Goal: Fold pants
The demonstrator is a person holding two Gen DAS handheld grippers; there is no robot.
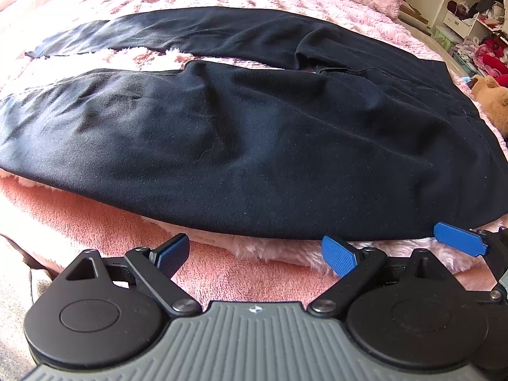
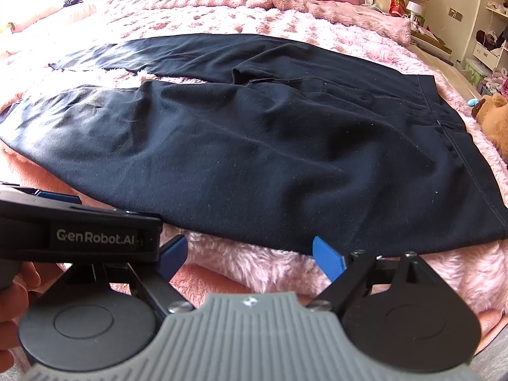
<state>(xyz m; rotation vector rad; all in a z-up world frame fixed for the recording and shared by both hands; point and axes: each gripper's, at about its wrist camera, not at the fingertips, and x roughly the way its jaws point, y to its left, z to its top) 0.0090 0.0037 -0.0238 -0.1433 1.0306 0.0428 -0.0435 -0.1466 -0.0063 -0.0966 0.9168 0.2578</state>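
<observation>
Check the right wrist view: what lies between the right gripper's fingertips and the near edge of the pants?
Only pink fluffy blanket; the right gripper is open, short of the black pants, touching nothing.

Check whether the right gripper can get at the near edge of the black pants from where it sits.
Probably yes. The right gripper is open and empty, with only pink fuzzy blanket between its fingertips and the near edge of the black pants. Nothing lies across that gap.

Bare blanket (image 1: 95, 222) fronts pants (image 1: 254, 146); teddy (image 1: 495, 101) beside waistband.
</observation>
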